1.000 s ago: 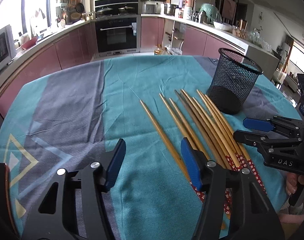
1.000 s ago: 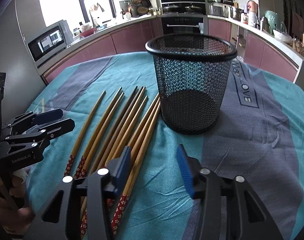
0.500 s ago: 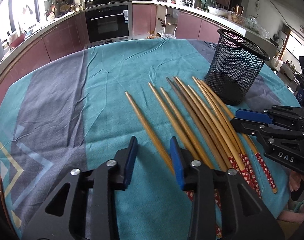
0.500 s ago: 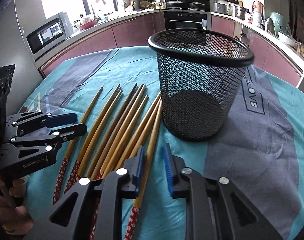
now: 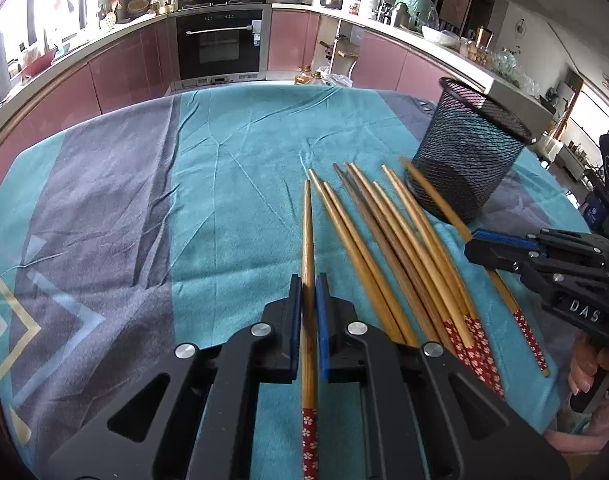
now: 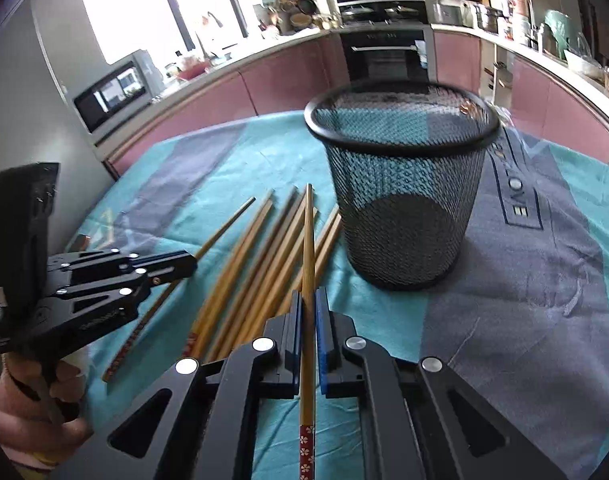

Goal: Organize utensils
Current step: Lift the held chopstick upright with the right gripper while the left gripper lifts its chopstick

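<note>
The left gripper (image 5: pixel 309 296) is clamping one chopstick (image 5: pixel 307 240), and the right gripper (image 6: pixel 308 308) is clamping another chopstick (image 6: pixel 308 240); both sets of jaws have just been closing onto the sticks. The remaining chopsticks (image 5: pixel 388 248) are lying fanned on the desk's teal cloth (image 5: pixel 232 184), their tips near the foot of the mesh holder (image 6: pixel 404 200), which is standing upright toward the far right edge. The pick-up step is under way; next, each stick likely needs lifting, tipping upright and lowering into the holder's open mouth.
</note>
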